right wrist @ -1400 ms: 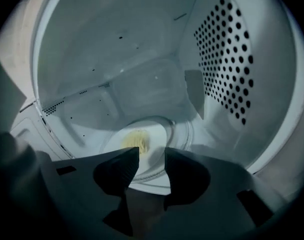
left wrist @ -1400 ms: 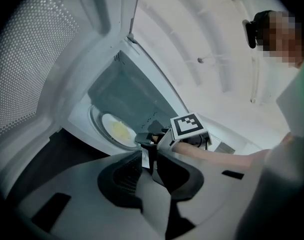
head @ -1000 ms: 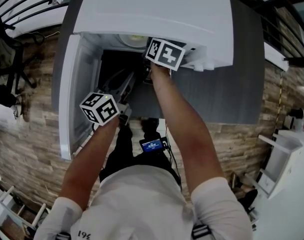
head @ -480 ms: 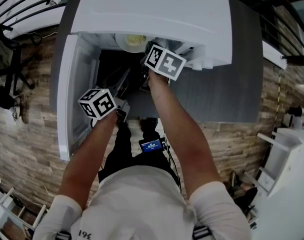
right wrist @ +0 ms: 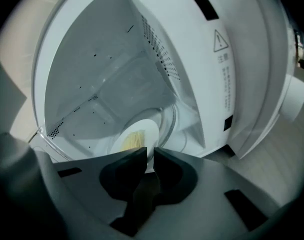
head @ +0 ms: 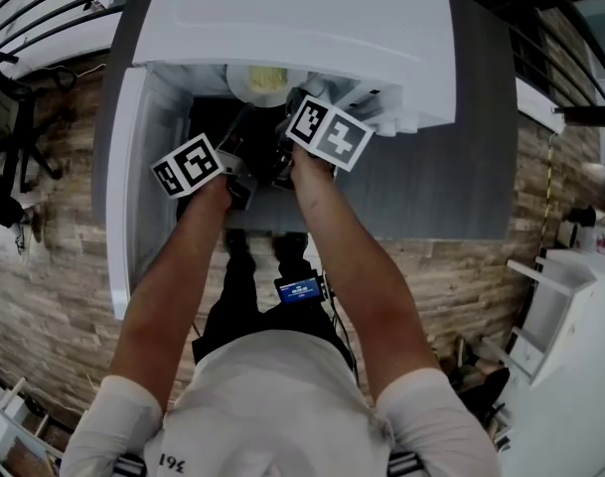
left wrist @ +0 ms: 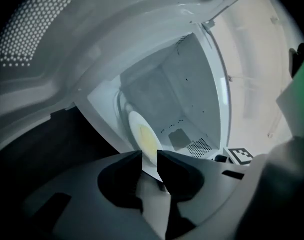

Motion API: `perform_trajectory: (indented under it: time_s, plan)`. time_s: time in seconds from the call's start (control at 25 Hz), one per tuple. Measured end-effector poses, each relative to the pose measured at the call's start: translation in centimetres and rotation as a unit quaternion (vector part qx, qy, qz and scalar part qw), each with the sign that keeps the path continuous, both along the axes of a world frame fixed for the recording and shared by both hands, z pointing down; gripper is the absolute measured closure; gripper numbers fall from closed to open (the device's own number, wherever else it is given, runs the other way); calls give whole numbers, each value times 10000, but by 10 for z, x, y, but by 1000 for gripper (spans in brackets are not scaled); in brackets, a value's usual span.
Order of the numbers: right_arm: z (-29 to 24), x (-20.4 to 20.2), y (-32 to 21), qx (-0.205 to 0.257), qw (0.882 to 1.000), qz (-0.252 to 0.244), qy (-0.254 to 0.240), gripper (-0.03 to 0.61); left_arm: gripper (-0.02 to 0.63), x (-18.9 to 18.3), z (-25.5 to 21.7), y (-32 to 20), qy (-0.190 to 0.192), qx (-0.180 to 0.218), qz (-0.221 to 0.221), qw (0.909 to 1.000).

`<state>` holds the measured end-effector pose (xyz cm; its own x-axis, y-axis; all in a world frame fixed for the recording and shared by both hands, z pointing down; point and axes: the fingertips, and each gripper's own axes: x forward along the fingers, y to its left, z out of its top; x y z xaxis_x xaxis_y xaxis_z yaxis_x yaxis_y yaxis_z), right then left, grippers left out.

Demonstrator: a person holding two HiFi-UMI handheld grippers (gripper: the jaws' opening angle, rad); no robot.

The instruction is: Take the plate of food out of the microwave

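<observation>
A white plate point(head: 256, 79) with yellow food sits at the mouth of the white microwave point(head: 302, 28). In the left gripper view the plate point(left wrist: 141, 135) lies just beyond my left gripper point(left wrist: 150, 156), and its rim fills the narrow gap between the jaws. From the other side my right gripper point(right wrist: 150, 154) has the near rim of the plate point(right wrist: 137, 134) between its jaws, which are closing. In the head view my left gripper point(head: 240, 132) and my right gripper point(head: 287, 117) stand side by side just below the plate.
The microwave door point(head: 123, 187) hangs open at the left, close beside my left arm. A glass turntable point(right wrist: 172, 120) lies under the plate. The microwave stands on a grey top point(head: 431, 187). A small lit screen point(head: 300, 288) hangs at the person's waist.
My left gripper has come up from beside the door to the plate's rim. The right gripper stayed at the plate, and more of the plate shows at the microwave's mouth.
</observation>
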<state>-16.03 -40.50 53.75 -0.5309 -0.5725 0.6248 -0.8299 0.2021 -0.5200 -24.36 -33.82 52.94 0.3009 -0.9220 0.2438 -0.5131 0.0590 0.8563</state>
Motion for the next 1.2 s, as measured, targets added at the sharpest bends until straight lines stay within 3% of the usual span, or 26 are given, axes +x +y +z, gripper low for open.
perform_trajectory:
  time_s: [0.44, 0.6, 1.2]
  plan:
    - [3, 15, 13, -99, 9998, -75, -156, 543, 543, -8, 12, -11, 312, -49, -112, 9994]
    - [2, 20, 12, -51, 9998, -148, -152, 543, 545, -1, 12, -11, 590, 14, -53, 9982]
    - [0, 37, 17, 205, 9988, -431, 87, 549, 555, 19, 8, -3, 573, 131, 238, 9980]
